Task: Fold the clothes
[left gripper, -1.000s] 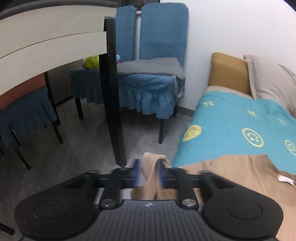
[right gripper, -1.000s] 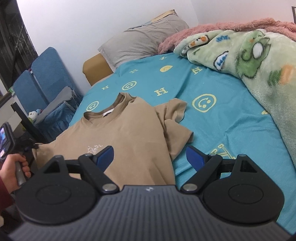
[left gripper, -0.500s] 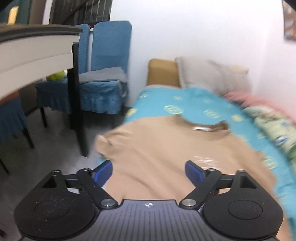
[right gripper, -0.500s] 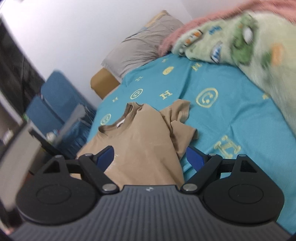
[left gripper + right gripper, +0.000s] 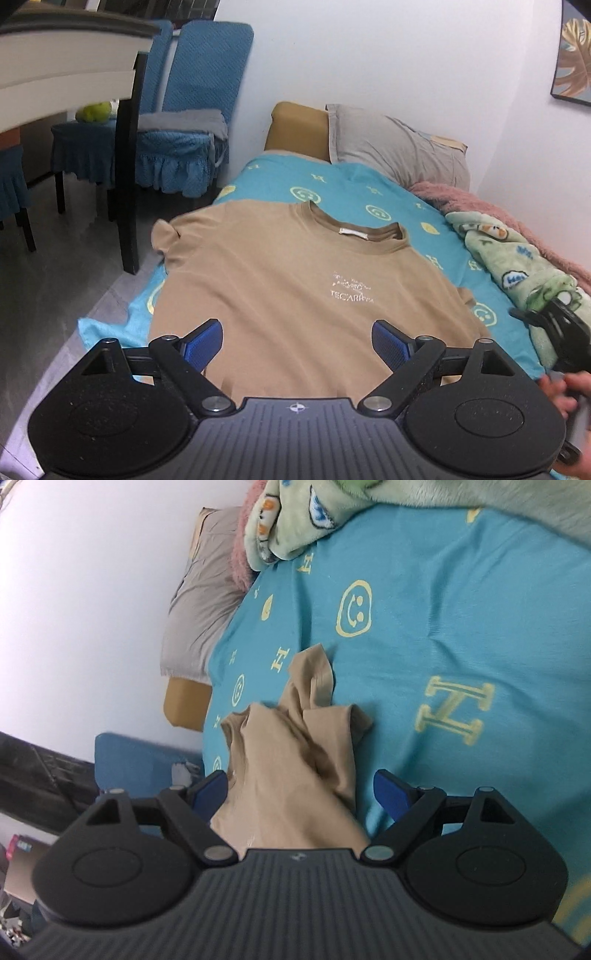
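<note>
A tan T-shirt [image 5: 295, 280] lies front up on the bed's teal sheet [image 5: 369, 192], collar toward the pillow, white print on its chest. My left gripper [image 5: 297, 345] is open and empty above the shirt's lower middle. My right gripper [image 5: 301, 795] is open and empty, rolled sideways over the shirt's right side, where the crumpled right sleeve [image 5: 317, 716] lies on the teal sheet [image 5: 461, 627]. The right gripper also shows at the right edge of the left wrist view [image 5: 561, 332], held by a hand.
A grey pillow [image 5: 395, 147] and a tan cushion [image 5: 299, 129] lie at the bed's head. A green cartoon blanket [image 5: 517, 266] over a pink one lines the right side. A table leg [image 5: 127, 184] and blue chairs [image 5: 184, 129] stand left of the bed.
My left gripper let go of the shirt's left sleeve, opened, and swung right to face the shirt. My right gripper rolled sideways and dropped low over the right sleeve.
</note>
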